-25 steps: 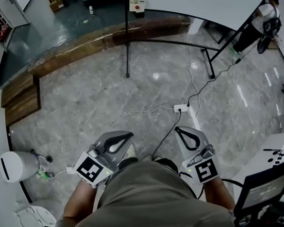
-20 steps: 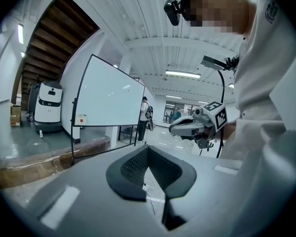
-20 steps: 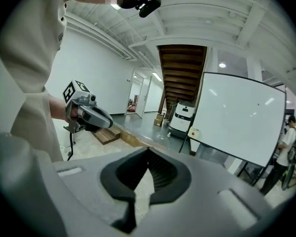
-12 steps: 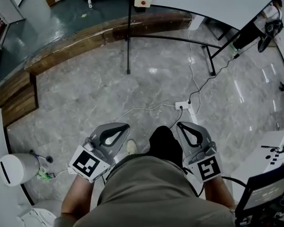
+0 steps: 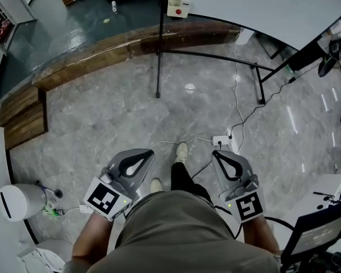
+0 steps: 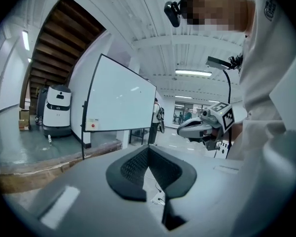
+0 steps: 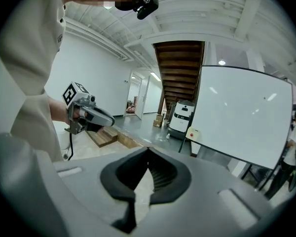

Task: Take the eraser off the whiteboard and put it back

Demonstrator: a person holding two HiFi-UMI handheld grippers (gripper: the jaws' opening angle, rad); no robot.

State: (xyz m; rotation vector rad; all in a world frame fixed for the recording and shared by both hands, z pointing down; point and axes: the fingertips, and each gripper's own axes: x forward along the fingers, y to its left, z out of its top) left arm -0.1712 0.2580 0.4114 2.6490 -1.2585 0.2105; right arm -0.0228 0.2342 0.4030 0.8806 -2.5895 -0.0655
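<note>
The whiteboard stands ahead on a black frame; it also shows in the left gripper view and the right gripper view. A small white block with a red spot, the eraser, sticks to its lower left corner. My left gripper is shut and empty, held level well short of the board. My right gripper is likewise shut with nothing in it. Each gripper shows in the other's view, the right one and the left one.
A white power strip and its cables lie on the marble floor between me and the board's stand leg. A wooden step edge crosses under the board. A white cylinder robot stands at the left; a monitor at the lower right.
I have walked toward the whiteboard: its stand and the power strip sit nearer, and a foot has stepped forward. Both grippers keep the same shut pose.
</note>
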